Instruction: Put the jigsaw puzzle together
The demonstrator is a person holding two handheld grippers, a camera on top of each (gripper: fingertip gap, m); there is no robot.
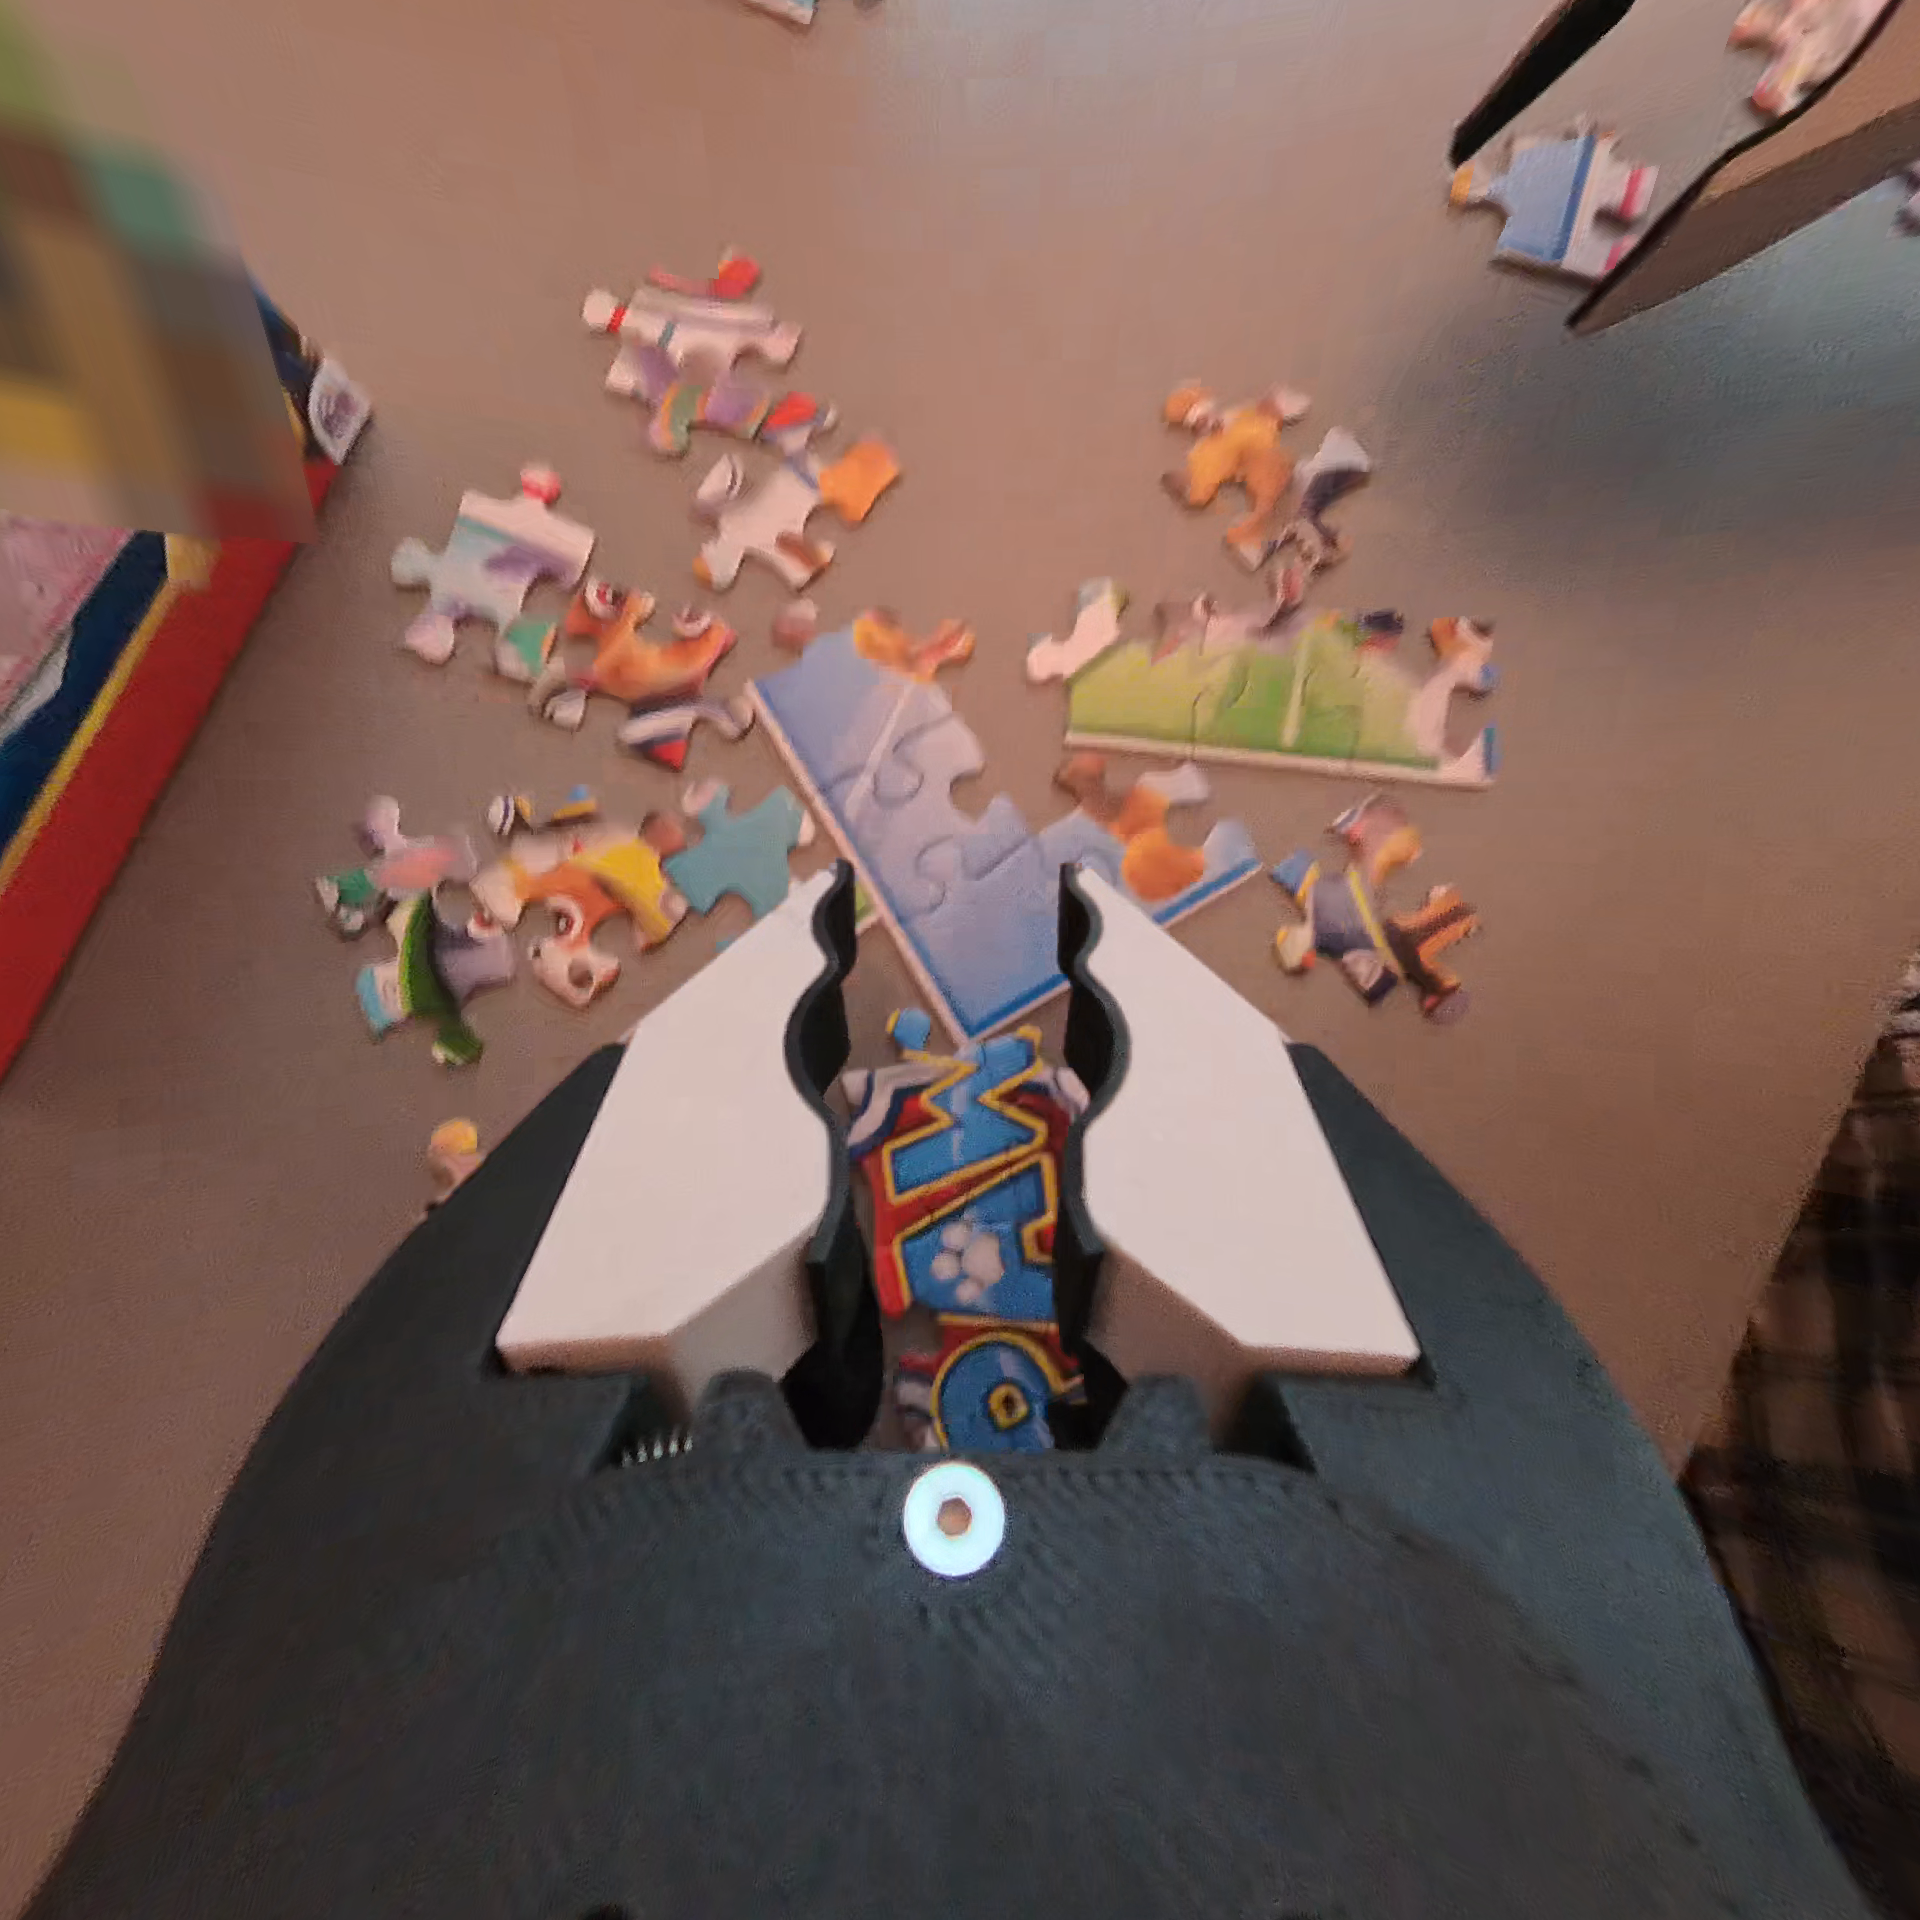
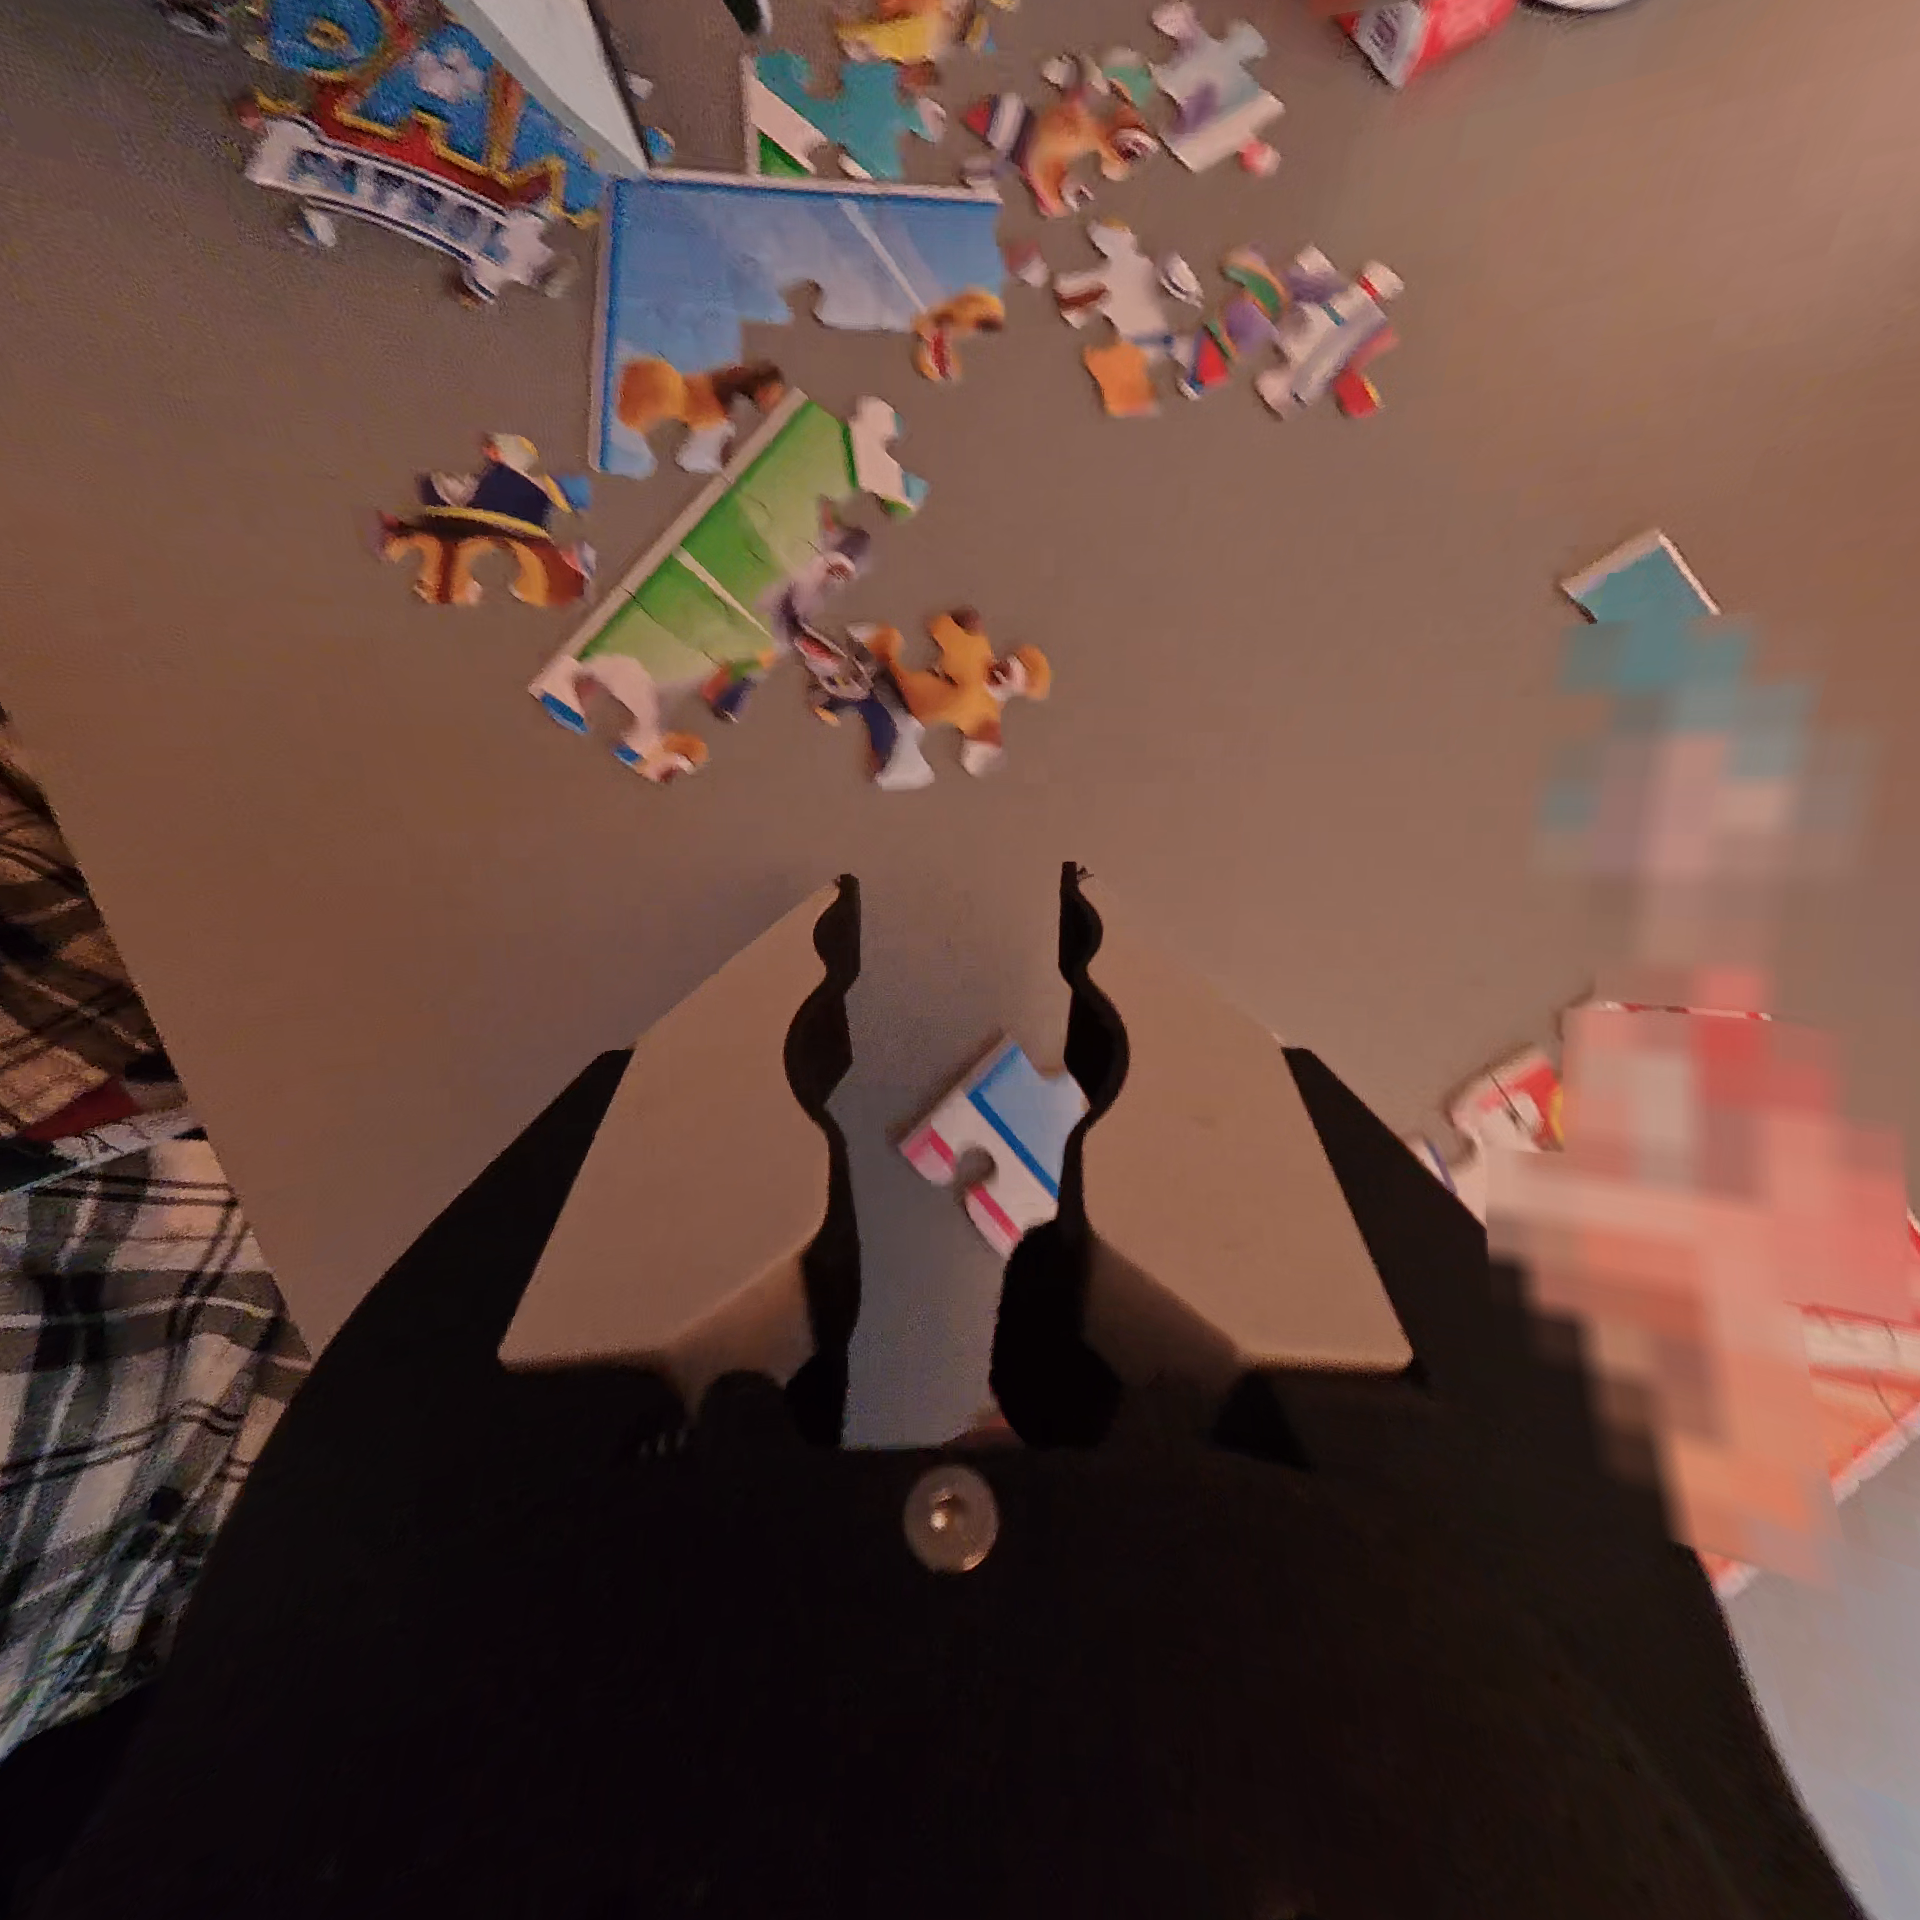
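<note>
My left gripper point(image 1: 958, 883) is open, low over the red, blue and yellow logo section point(image 1: 966, 1226), which lies on the table between its fingers. The joined blue sky section point(image 1: 935, 831) lies just ahead and the green grass section point(image 1: 1278, 696) beyond it to the right. My right gripper point(image 2: 958, 878) is open over a loose white piece with blue and pink stripes point(image 2: 997, 1143), which lies flat by its right finger. The right wrist view also shows the logo section point(image 2: 416, 156), sky section point(image 2: 748, 270), grass section point(image 2: 717, 561) and one left finger point(image 2: 561, 83).
Several loose pieces point(image 1: 665, 665) are scattered on the brown table point(image 1: 1039, 208). The red and blue puzzle box point(image 1: 104, 748) stands at the left. A plaid sleeve point(image 2: 104, 1299) is at the near edge. A turquoise piece point(image 2: 1642, 587) lies at the right. Spacing between my two grippers at the tips: around 15 centimeters. My right gripper is the nearer one to the turquoise piece point(image 2: 1642, 587): about 20 centimeters, against 25 centimeters.
</note>
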